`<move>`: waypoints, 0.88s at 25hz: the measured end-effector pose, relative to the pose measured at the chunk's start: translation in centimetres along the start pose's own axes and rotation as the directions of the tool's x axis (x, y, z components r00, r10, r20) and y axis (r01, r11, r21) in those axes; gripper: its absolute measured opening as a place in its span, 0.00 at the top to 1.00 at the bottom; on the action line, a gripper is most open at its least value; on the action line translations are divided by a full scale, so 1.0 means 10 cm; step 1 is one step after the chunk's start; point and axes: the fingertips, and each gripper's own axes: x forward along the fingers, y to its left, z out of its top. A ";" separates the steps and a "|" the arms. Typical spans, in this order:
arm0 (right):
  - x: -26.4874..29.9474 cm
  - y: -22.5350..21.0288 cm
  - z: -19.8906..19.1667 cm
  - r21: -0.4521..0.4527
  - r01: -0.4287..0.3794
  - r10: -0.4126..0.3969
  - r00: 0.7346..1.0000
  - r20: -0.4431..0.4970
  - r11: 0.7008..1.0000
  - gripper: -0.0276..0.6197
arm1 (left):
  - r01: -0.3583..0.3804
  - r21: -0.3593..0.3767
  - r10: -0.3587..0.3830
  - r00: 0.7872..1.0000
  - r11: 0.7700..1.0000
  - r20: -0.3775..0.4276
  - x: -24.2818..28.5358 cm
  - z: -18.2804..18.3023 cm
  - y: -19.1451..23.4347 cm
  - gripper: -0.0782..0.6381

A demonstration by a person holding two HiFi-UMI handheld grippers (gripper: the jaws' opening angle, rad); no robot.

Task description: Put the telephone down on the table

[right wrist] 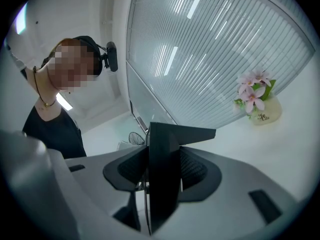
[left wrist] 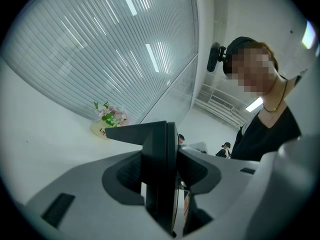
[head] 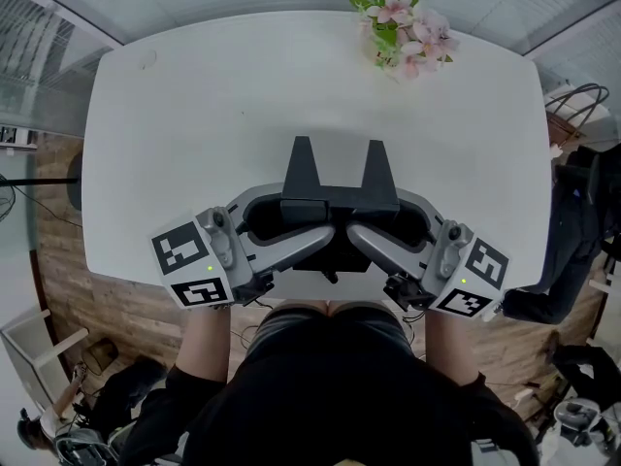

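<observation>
Step in hand: carrying. The left gripper (head: 315, 223) and right gripper (head: 369, 223) each clamp one end of the dark telephone (head: 335, 202), held between them, the table (head: 243, 95) beneath. Next, judged: lower it level, then open both.

The black telephone (head: 302, 173) is held level over the near edge of the table (head: 175, 115), its two tapered ends pointing away. The left gripper (head: 310, 214) and right gripper (head: 371, 212) each clamp one end.

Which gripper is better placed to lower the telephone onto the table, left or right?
Neither clearly: the left gripper and the right gripper each clamp one end of the telephone over the table's near edge. Lowering together looks safest; slight edge left, away from the flowers.
</observation>
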 end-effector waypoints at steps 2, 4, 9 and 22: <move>0.00 -0.02 -0.01 0.005 0.000 0.000 1.000 -0.002 1.000 0.66 | -0.002 -0.004 0.002 1.000 1.000 -0.001 0.01 0.00 0.01 0.60; 0.00 -0.03 -0.01 0.010 0.000 0.000 1.000 -0.003 1.000 0.66 | -0.004 -0.008 0.004 1.000 1.000 -0.002 0.01 -0.01 0.03 0.60; 0.01 -0.09 -0.04 0.020 0.004 -0.004 1.000 -0.010 1.000 0.66 | -0.009 -0.020 0.009 1.000 1.000 -0.005 0.03 -0.04 0.08 0.60; 0.02 -0.18 -0.09 0.049 0.007 -0.006 1.000 -0.021 0.999 0.66 | -0.021 -0.044 0.021 1.000 0.999 -0.012 0.05 -0.09 0.17 0.60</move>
